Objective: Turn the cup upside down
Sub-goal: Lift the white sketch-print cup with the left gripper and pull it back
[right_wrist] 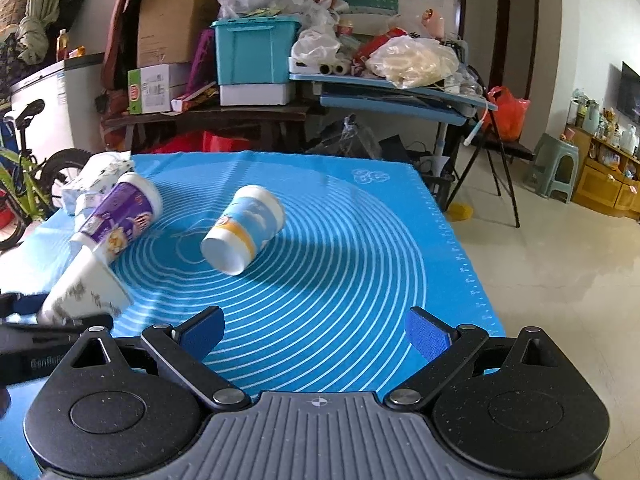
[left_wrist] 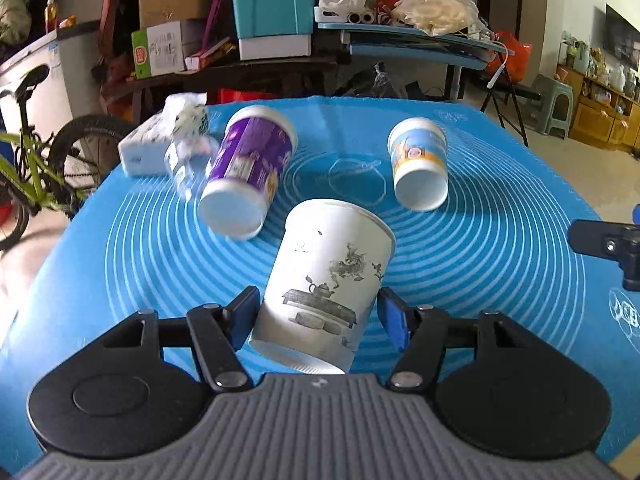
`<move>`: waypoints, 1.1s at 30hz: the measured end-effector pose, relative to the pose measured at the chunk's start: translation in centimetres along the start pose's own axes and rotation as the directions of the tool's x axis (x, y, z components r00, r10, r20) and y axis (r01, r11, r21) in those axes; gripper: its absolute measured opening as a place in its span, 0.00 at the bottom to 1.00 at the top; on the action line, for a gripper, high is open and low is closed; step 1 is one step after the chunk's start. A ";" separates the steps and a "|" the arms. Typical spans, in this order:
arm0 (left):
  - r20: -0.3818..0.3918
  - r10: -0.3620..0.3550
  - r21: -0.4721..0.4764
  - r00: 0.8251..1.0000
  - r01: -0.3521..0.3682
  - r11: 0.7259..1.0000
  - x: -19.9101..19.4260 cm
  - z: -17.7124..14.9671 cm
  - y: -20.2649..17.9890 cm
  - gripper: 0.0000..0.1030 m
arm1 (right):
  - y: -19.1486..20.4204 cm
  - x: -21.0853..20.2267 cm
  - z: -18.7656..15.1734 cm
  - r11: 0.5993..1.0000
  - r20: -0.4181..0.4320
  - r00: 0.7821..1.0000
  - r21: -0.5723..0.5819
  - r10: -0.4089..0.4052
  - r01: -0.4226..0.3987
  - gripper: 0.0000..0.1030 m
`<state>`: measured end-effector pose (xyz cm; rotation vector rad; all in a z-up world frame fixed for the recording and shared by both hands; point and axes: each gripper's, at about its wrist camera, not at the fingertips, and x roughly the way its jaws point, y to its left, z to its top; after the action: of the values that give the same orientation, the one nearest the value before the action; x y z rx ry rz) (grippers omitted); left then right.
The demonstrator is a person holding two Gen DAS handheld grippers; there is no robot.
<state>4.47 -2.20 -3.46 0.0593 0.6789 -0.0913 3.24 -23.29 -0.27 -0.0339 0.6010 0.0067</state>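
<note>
A white cup with an ink drawing (left_wrist: 324, 284) sits between my left gripper's fingers (left_wrist: 316, 320), base toward the camera, mouth facing away and tilted. The blue pads stand at its sides; the left one touches it, a small gap shows at the right. It shows blurred at the left of the right wrist view (right_wrist: 84, 288). A purple cup (left_wrist: 248, 172) and a blue-and-orange cup (left_wrist: 420, 164) stand upside down on the blue mat (left_wrist: 500, 240). My right gripper (right_wrist: 316, 336) is open and empty over the mat's near edge.
A tissue pack and a crumpled clear plastic item (left_wrist: 180, 148) lie at the mat's far left corner. Behind the table are cluttered shelves with a teal bin (left_wrist: 272, 4). A bicycle (left_wrist: 36, 176) stands at left. Open floor lies to the right (right_wrist: 560, 280).
</note>
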 end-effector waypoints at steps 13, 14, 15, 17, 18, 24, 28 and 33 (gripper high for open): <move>0.009 -0.001 0.021 1.000 0.001 1.000 -0.4 -1.1 -0.6 0.62 | 1.5 -0.6 -0.2 0.998 -0.024 1.000 -0.057 0.006 -0.008 0.96; 0.004 -0.001 0.017 1.000 0.001 1.000 -0.3 -1.2 -0.6 0.63 | 1.5 -0.6 -0.1 0.998 -0.025 1.000 -0.056 0.007 -0.008 0.96; -0.002 -0.006 0.007 1.000 0.006 1.000 -0.2 -1.2 -0.5 0.63 | 1.5 -0.6 -0.1 0.998 -0.026 1.000 -0.056 0.008 -0.009 0.96; -0.015 -0.021 -0.015 1.000 0.020 1.000 -0.1 -1.3 -0.2 0.67 | 1.4 -0.7 -0.2 0.998 -0.025 1.000 -0.058 0.011 -0.012 0.96; -0.019 -0.023 -0.024 1.000 0.022 0.999 -0.1 -1.3 -0.2 0.69 | 1.4 -0.7 -0.2 0.998 -0.026 1.000 -0.058 0.011 -0.013 0.96; 0.003 -0.018 -0.001 1.000 0.018 1.000 -0.5 -1.3 -0.4 0.80 | 1.2 -0.7 -0.3 0.998 -0.029 1.000 -0.056 0.009 -0.010 0.96; 0.013 -0.017 0.028 1.000 0.016 0.999 -0.9 -1.4 -0.7 0.80 | 1.4 -0.7 -0.2 0.997 -0.032 0.999 -0.070 0.008 -0.010 0.96; 0.014 -0.015 0.018 1.000 0.015 1.000 -1.0 -1.3 -0.2 0.80 | 1.8 -1.0 -0.3 0.996 -0.031 0.999 -0.084 0.012 -0.014 0.96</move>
<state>2.89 -2.26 -3.87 0.0706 0.6647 -0.1122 2.22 -21.51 0.03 -0.1118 0.6307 0.0443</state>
